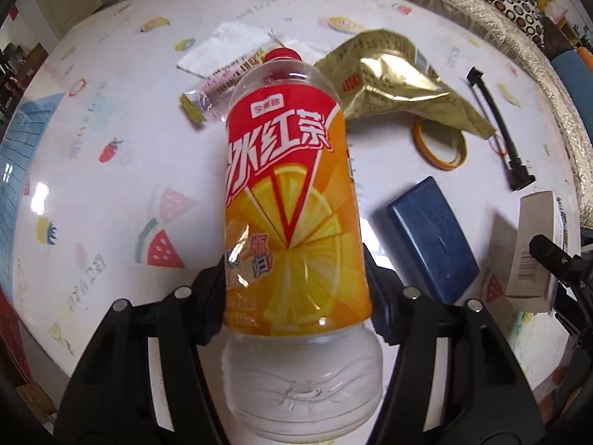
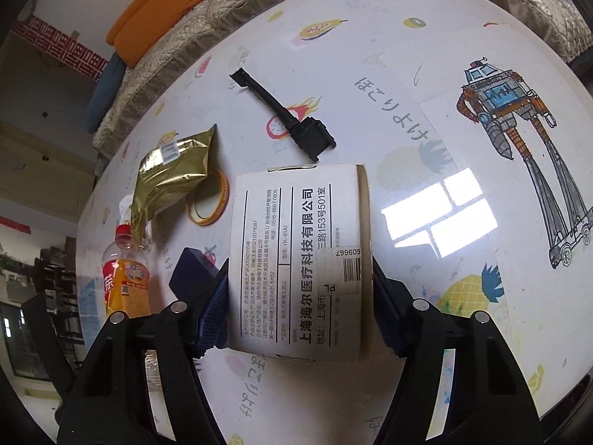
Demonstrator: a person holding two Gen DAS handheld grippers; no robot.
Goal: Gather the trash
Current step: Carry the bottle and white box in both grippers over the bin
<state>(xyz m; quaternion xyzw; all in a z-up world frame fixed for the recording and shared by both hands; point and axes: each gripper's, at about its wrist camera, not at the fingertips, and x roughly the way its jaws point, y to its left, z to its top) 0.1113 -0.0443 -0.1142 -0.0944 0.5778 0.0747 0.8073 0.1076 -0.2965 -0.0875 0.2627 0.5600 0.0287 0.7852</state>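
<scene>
The left tool [image 1: 296, 289] pinches an empty iced-tea bottle [image 1: 292, 193] low on its orange label, its pads against both sides, the red cap pointing away toward the far edge of the tabletop [image 1: 111, 193]. The right tool [image 2: 298, 289] pinches a white printed carton [image 2: 296, 259] by its two long sides, above the tabletop's near middle.

Other trash lies on the tabletop toward its far edge: a crumpled gold foil bag [image 1: 400, 81], a clear plastic wrapper [image 1: 222, 85] and an orange ring of tape [image 1: 441, 144]. A dark blue case [image 1: 430, 237] and a black cable adapter [image 1: 504, 137] lie near them.

Risks, as I judge them: the thin bottle may buckle and squirt out of the pads, being gripped near its base with most of its length overhanging. The hollow carton could cave in or pivot. With both tools full and close together, the loads may knock each other.
</scene>
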